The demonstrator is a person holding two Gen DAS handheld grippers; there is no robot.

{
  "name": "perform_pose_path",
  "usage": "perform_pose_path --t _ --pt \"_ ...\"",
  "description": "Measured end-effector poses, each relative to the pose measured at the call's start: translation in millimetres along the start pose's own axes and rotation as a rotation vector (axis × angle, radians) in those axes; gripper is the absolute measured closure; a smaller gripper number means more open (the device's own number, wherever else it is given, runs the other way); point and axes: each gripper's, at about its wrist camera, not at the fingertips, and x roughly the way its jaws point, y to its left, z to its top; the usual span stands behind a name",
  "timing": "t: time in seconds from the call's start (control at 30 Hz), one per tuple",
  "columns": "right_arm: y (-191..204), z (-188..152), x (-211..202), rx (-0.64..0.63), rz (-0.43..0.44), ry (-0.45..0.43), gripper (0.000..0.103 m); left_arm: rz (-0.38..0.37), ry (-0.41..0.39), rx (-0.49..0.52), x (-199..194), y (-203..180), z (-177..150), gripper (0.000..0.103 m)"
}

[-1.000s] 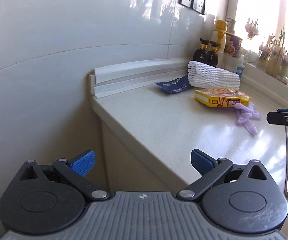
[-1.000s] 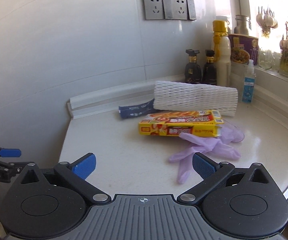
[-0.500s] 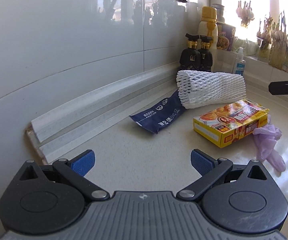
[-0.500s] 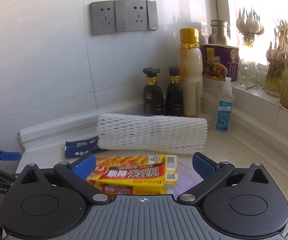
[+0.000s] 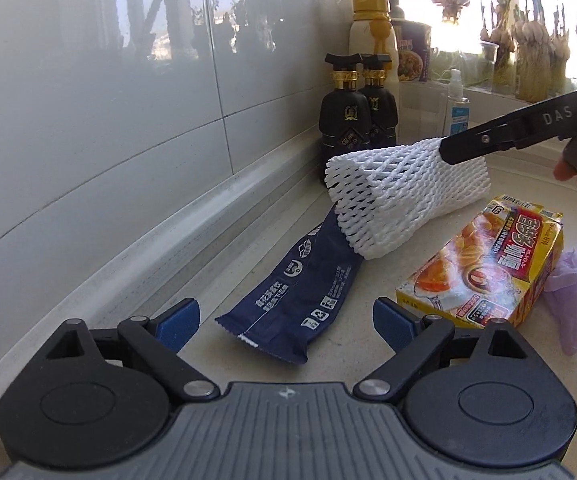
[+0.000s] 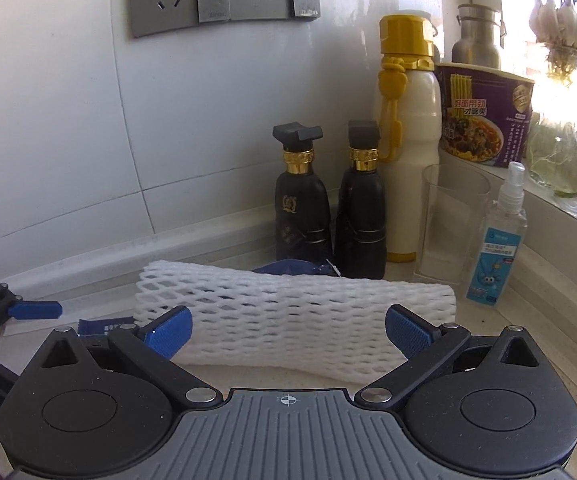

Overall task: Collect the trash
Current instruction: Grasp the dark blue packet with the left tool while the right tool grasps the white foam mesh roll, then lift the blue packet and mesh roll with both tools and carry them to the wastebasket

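Now that both of your grippers have swung in from the desk's edge, the trash lies right under them: the blue wrapper (image 5: 296, 300) sits flat just ahead of your left gripper (image 5: 286, 318), one end tucked under the white foam net sleeve (image 5: 404, 196), while your right gripper (image 6: 288, 326) faces that sleeve along its long side. Your left fingers (image 5: 178, 320) have just been closing a little but stand wide, with nothing pressed between them; the wrapper's near end lies in front of the gap. Your right fingers (image 6: 168, 332) are spread wide too, holding nothing. Judging from this, you are set for two pickups, wrapper left and sleeve right, and neither is grasped yet. Beside them wait the yellow food box (image 5: 484, 268) and a crumpled lilac glove (image 5: 576, 304). The pale speckled desk (image 5: 192, 280) runs into a tiled corner, where two black bottles (image 6: 300, 204), a cream flask, a clear cup and a spray bottle stand below grey wall sockets and a bright windowsill hung with garlic.
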Motion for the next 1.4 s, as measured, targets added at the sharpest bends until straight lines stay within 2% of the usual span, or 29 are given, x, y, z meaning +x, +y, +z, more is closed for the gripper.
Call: perform_pose_path --t 0.27,0.37,0.5,0.6,0.67,0.77,0.93,1.0,1.17,1.3,1.4 --pt "-3 9 39 0.047 -0.022 0.065 0.0 -0.047 0.075 0.065 23 -7 6 0.025" --pt "-7 8 49 0.072 -0.055 0.094 0.0 -0.063 0.073 0.039 25 -4 6 0.027" --pt "-12 3 59 0.095 -0.086 0.116 0.002 -0.079 0.067 0.021 28 -1 6 0.041" --pt "-18 -1 66 0.122 -0.103 0.146 0.011 -0.075 0.069 0.023 29 0 8 0.057" --pt "-23 -3 72 0.145 -0.109 0.178 0.019 -0.073 0.075 0.021 29 0 9 0.059" --pt "-20 -6 73 0.111 -0.132 0.176 0.024 -0.062 0.079 0.021 29 -1 10 0.066" --pt "-16 -7 72 0.077 -0.184 0.172 0.042 -0.021 0.075 0.045 28 -10 10 0.079" --pt "-16 -9 70 0.081 -0.191 0.164 0.048 0.005 0.08 0.053 29 -16 10 0.099" --pt "-13 -13 66 0.079 -0.22 0.134 0.064 0.071 0.074 0.06 30 -25 10 0.101" --pt "-14 -14 58 0.112 -0.218 0.107 0.089 0.112 0.066 0.058 27 -31 8 0.102" --pt "-18 -14 52 0.147 -0.203 0.085 0.094 0.129 0.045 0.034 21 -33 8 0.103"
